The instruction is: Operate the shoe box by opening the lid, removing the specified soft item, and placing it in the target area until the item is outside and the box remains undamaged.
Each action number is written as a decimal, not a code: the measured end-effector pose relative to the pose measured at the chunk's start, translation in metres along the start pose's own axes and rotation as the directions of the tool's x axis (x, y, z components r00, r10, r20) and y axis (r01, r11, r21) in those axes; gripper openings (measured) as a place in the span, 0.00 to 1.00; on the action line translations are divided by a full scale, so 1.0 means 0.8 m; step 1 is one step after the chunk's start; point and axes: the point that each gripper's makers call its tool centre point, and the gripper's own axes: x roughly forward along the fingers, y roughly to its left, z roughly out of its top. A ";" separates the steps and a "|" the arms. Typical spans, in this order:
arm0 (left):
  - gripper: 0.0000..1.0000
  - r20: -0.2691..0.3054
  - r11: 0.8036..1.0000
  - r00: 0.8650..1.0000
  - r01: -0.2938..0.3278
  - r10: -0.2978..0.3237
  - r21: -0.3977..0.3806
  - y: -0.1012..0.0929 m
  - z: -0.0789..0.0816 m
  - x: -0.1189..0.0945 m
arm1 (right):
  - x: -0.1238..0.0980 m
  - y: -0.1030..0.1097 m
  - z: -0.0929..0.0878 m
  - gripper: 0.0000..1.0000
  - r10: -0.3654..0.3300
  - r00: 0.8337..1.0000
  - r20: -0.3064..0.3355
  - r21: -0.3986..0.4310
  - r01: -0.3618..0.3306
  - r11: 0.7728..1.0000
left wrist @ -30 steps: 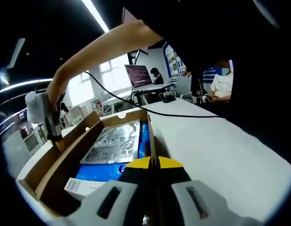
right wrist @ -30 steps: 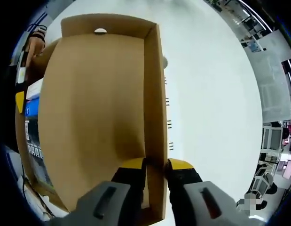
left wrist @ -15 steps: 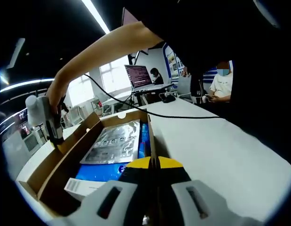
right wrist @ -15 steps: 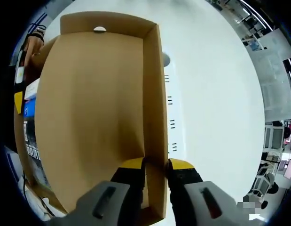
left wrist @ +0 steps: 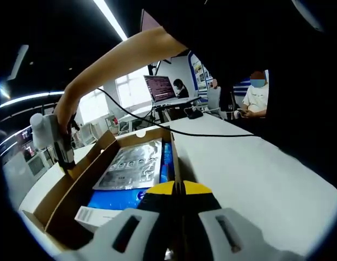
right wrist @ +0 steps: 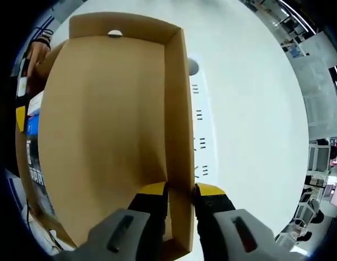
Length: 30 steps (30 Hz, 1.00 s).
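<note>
The brown shoe box [left wrist: 173,155] stands open on the white table [left wrist: 255,179]. Inside lie a silver foil packet [left wrist: 133,163] and a blue package [left wrist: 122,197] with a white label. My left gripper [left wrist: 177,190] is shut on the box's near side wall. The lid [left wrist: 84,166] leans back at the box's far side, where my right gripper [left wrist: 66,162], held by a hand, clamps its edge. In the right gripper view the lid's brown inside [right wrist: 108,125] faces me, and my right gripper [right wrist: 181,191] is shut on the lid's side rim.
A black cable [left wrist: 212,132] crosses the table behind the box. An open laptop [left wrist: 163,89] stands further back, and people sit at the back right [left wrist: 258,98]. Bare white table [right wrist: 250,119] lies beyond the lid's rim.
The lid has tilted slightly further back in my right gripper, hiding more of the box's contents in the right gripper view. My left gripper has stayed put.
</note>
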 end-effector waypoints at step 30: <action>0.03 0.000 1.000 1.000 0.000 0.000 0.001 -0.002 0.001 0.001 | -0.009 -0.003 -0.009 0.19 -0.030 0.999 -0.022 0.001 0.030 1.000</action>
